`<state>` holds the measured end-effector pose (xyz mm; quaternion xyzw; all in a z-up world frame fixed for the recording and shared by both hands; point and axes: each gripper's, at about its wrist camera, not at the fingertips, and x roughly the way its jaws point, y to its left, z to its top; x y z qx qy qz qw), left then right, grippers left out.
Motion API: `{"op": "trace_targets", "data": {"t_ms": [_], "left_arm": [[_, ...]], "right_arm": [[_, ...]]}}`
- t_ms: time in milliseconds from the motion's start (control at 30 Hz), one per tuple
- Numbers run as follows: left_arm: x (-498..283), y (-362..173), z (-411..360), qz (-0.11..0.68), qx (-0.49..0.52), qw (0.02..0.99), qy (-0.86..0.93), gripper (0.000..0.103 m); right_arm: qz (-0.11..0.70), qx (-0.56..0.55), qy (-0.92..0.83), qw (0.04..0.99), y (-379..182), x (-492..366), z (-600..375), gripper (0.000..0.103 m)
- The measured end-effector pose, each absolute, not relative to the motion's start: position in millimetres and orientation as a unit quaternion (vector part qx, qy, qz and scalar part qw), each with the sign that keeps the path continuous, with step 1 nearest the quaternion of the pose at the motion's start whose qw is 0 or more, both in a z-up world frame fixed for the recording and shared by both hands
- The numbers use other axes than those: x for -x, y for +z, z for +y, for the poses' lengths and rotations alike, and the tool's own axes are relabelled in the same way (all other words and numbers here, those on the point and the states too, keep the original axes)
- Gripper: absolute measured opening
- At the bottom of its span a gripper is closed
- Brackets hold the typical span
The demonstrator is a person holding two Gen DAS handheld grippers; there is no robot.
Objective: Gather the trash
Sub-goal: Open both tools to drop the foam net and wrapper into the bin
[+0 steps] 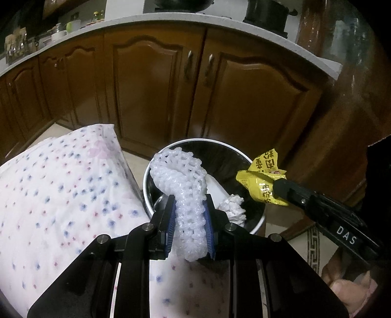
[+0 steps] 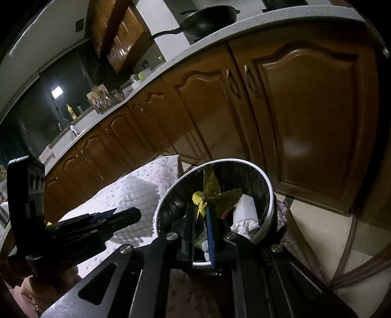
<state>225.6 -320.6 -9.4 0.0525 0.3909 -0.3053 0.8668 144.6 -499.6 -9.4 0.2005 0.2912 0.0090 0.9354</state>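
Observation:
My left gripper (image 1: pixel 190 208) is shut on a white foam fruit net (image 1: pixel 180 181) and holds it over the near rim of a round metal trash bin (image 1: pixel 207 143) lined with a black bag. My right gripper (image 2: pixel 200 208) is shut on a crumpled yellow snack wrapper (image 2: pixel 215 195). In the left wrist view the wrapper (image 1: pixel 261 181) hangs at the bin's right rim, held by the right gripper (image 1: pixel 277 189). Crumpled white tissue (image 1: pixel 232 208) lies inside the bin (image 2: pixel 267 186). The foam net (image 2: pixel 139 193) and left gripper (image 2: pixel 136 212) show left of the bin in the right wrist view.
A table with a white flowered cloth (image 1: pixel 61 195) stands left of the bin. Brown kitchen cabinets (image 1: pixel 151 85) under a pale countertop (image 1: pixel 171 19) run close behind. A wok (image 2: pixel 207 19) sits on the counter. Tiled floor (image 2: pixel 317 232) lies to the right.

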Motion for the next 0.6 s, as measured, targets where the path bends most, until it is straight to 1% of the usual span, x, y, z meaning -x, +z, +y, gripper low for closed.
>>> {"op": "trace_targets", "data": {"t_ms": [267, 433, 600], "left_arm": [[-239, -18, -331, 0.403, -0.059, 0.863, -0.300, 0.021], [-243, -24, -337, 0.410, -0.060, 0.858, -0.303, 0.026], [-245, -26, -342, 0.410, -0.064, 0.858, -0.303, 0.027]], "right_arm": [[0.305, -0.206, 0.006, 0.930, -18, -157, -509, 0.010], [0.318, -0.208, 0.001, 0.925, -27, -166, -513, 0.012], [0.323, -0.210, -0.004, 0.923, -31, -170, -518, 0.013]]}}
